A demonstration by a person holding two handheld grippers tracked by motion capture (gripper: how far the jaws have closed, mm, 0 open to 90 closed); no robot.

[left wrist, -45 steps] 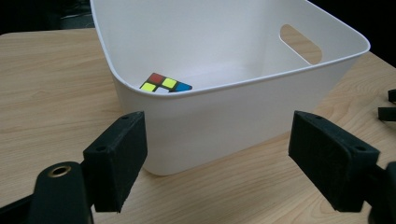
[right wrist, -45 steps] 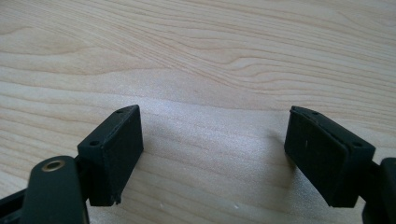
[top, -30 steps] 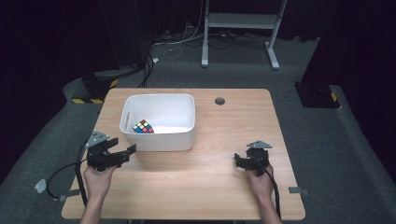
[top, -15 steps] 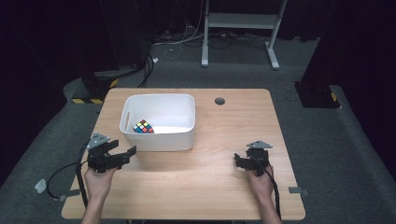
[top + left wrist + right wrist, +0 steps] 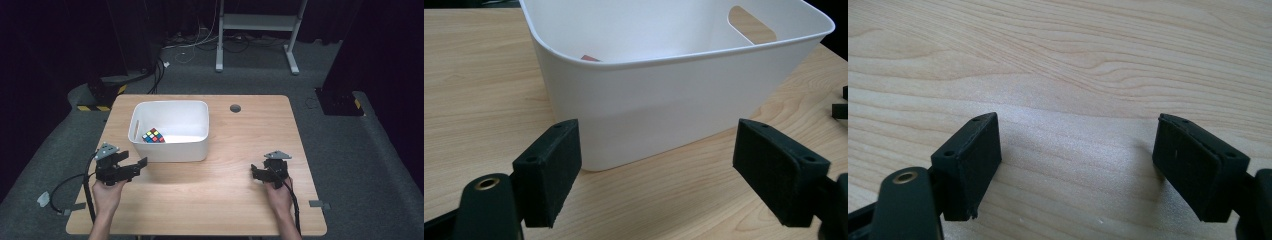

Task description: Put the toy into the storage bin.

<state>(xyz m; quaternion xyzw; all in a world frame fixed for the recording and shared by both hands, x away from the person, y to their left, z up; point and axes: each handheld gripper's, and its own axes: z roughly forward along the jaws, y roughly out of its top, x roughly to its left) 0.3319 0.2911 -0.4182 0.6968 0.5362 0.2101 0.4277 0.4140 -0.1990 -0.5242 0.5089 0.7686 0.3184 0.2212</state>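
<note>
Tabletop: light wood-grain laminate, rectangular with rounded corners, with a small dark round hole near its far edge.

White plastic bin: smooth, matte, rectangular with rounded corners and a rolled rim, walls tapering inward toward the base. It sits on the left half of the tabletop, with its long axis running left to right across the high view. An oval handle slot is cut into each short end wall; from your left gripper view one slot shows at the far wall. Contents: one Rubik's cube, lying on the bin floor near the left end wall, tilted so that a multicoloured tiled face points up toward the camera. In your left gripper view just a red corner of it peeks over the near rim.

Your left gripper is just beside the bin's near-left corner, aimed at its near wall. Its fingers, faced with black foam-like pads, stand apart with nothing between them, clear of the wall.

Your right gripper is well apart from the bin, at the near right of the tabletop. Its fingers are spread too, over bare wood.
</note>
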